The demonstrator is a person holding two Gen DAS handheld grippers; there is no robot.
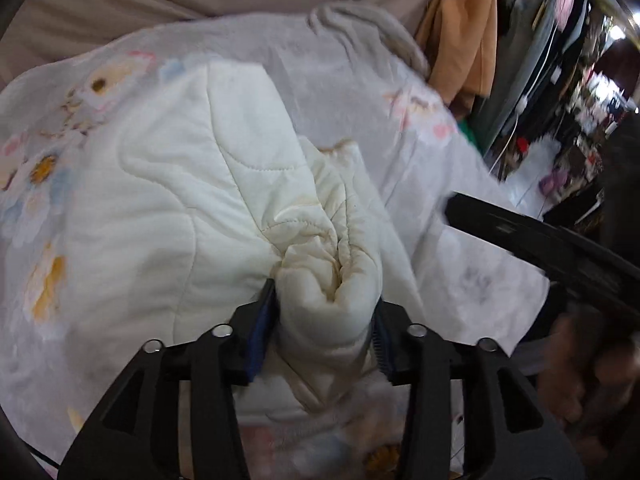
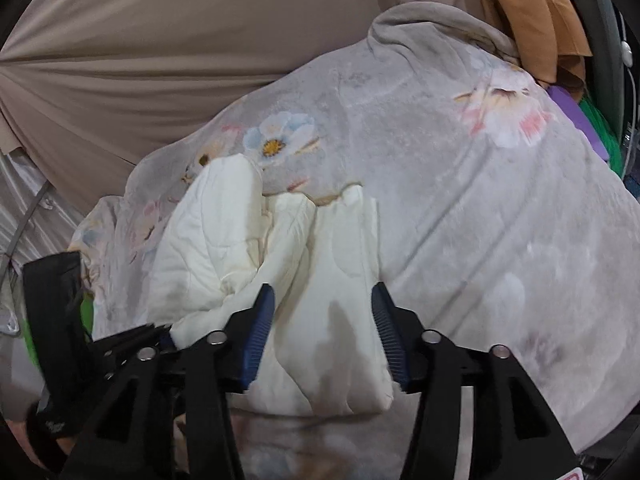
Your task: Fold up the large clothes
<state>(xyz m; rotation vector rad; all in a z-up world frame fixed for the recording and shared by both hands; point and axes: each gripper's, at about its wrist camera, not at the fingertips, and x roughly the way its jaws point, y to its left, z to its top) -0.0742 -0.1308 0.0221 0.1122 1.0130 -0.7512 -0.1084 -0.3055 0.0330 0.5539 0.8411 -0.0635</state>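
A large quilt lies spread out, grey with pale flowers (image 2: 460,184) on one side and cream quilted lining (image 1: 168,200) on the other. My left gripper (image 1: 326,320) is shut on a bunched cream corner (image 1: 324,280) of the quilt. My right gripper (image 2: 324,320) is at the same folded-back cream flap (image 2: 332,264), with cream cloth between its blue pads; the jaws stand apart and I cannot tell if they pinch it. The left gripper (image 2: 132,344) shows at the lower left of the right wrist view, the right gripper (image 1: 540,240) at the right of the left wrist view.
A taupe sheet (image 2: 168,48) covers the surface behind the quilt. Orange cloth (image 1: 464,40) hangs at the back right, by a purple and green item (image 2: 592,120). A cluttered room with hanging clothes (image 1: 580,92) lies to the right.
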